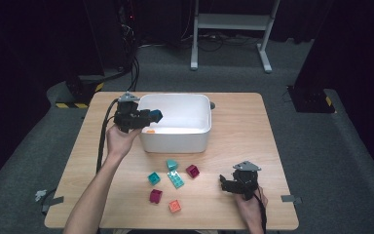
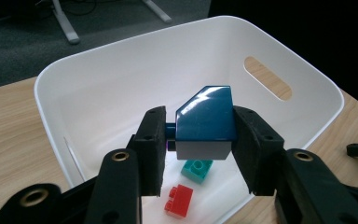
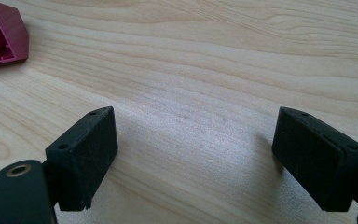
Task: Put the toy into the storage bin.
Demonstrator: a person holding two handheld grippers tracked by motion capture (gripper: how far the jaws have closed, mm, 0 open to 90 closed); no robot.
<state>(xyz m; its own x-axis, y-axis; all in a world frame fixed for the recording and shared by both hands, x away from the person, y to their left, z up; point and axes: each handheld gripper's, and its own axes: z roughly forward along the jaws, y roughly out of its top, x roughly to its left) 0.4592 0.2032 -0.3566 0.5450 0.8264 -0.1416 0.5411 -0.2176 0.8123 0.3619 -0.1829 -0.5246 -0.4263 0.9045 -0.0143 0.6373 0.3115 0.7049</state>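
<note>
Here, with the left tongs (image 2: 200,154) pinching the dark blue slope-topped plastic brick (image 2: 206,114) above the white plastic bin (image 2: 135,60), centre it over the bin floor before letting go, while the right tongs (image 3: 196,154), spread and empty, rest near the wooden table (image 3: 205,60).

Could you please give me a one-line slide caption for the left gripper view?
Left gripper holds a dark blue sloped block above the white bin, where a teal brick and red brick lie.
</note>
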